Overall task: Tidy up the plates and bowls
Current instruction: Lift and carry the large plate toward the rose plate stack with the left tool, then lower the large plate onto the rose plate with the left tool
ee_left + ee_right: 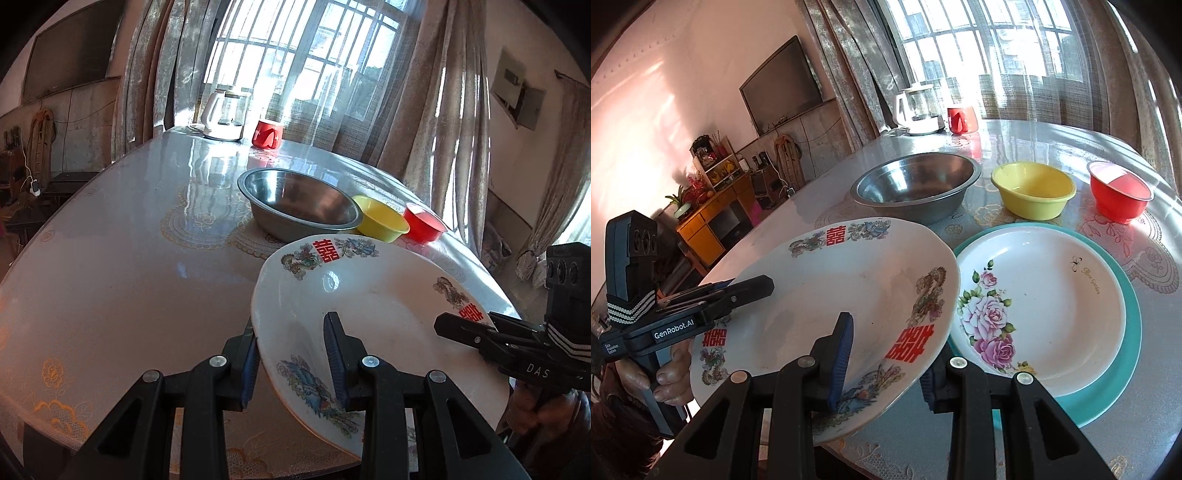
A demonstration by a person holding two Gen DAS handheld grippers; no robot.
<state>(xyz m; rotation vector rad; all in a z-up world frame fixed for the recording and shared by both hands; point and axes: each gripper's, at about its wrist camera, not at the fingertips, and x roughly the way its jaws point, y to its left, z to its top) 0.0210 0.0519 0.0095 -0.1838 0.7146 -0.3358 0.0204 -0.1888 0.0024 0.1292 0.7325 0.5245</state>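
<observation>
Both jaws pinch dragon plate (827,295) above glossy lace-print table (129,266); curtained window (295,55) behind.

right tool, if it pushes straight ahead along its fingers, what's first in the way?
Probably the rose plate on the teal plate: it lies just beyond the right tool, which grips the dragon plate. Depth is unclear.

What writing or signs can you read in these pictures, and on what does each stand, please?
"GenRobot.AI": left tool.
"DAS": right tool.
"Rose Garden": rose plate.
Red double-happiness signs: held plate.
Small white print beside "GenRobot.AI": too small to read.
</observation>
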